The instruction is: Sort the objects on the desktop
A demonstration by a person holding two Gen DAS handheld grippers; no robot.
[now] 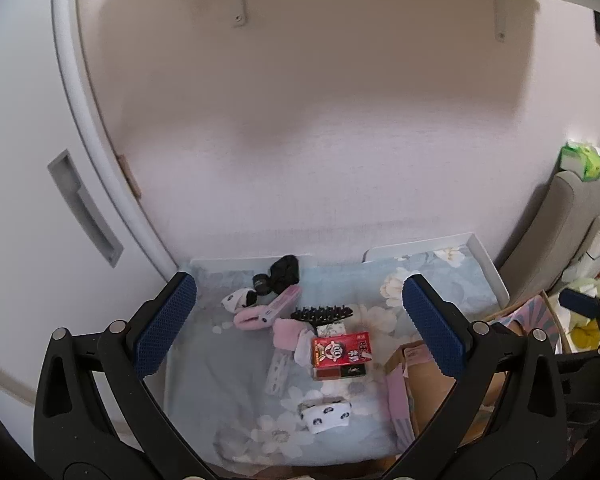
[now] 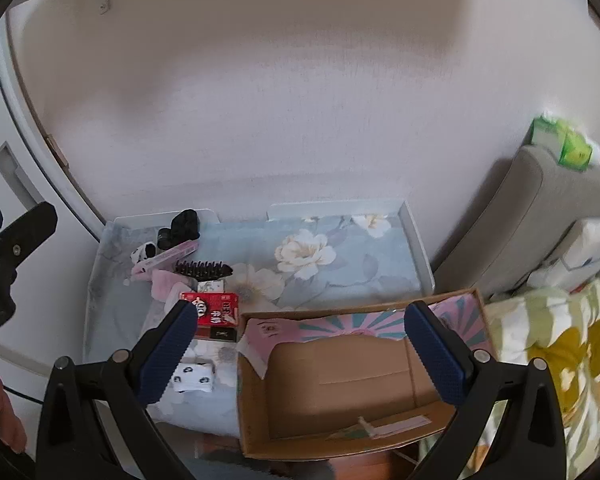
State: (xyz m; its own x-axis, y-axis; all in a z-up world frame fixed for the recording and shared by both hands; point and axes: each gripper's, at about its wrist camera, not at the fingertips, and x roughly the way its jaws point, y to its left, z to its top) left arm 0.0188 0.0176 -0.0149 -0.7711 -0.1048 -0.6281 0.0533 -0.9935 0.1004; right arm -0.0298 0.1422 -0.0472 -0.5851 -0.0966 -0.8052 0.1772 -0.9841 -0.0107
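From the left wrist camera, the left gripper (image 1: 300, 330) stands spread as wide as it goes, its blue pads (image 1: 166, 324) well apart and holding nothing — the clutter lies beyond and below them, untouched. Between the fingers shows a floral cloth (image 1: 228, 380) over a white tray-like table (image 1: 488, 264). On it, toward the far left, a black bundle (image 1: 285, 274) and a small black cylinder (image 1: 261, 283) sit by a white-and-black sock (image 1: 236, 300). Nearer are a pink case (image 1: 278, 308), a black comb (image 1: 322, 314), a red box (image 1: 342, 354), a white clip (image 1: 277, 376) and, closest, a rolled white patterned sock (image 1: 326, 416). A cardboard box (image 1: 424, 392) sits to the right of the red box, partly hidden behind the right finger. The gripper tilts downward at the table.

From the right wrist camera, the right gripper (image 2: 300, 346) is likewise fully spread and empty. Its left pad (image 2: 168, 350) covers part of the red box (image 2: 216, 308); the right one stands in front of the cardboard box (image 2: 340, 380), whose open inside is bare brown with a pink printed flap (image 2: 340, 322) at the back. The rolled sock (image 2: 194, 376) lies just left of the carton. The comb (image 2: 204, 270) and pink case (image 2: 168, 258) lie farther back. At the left edge the other gripper (image 2: 16, 248) juts in, a person's fingers (image 2: 0, 408) below it. This gripper points steeply down — over the carton.
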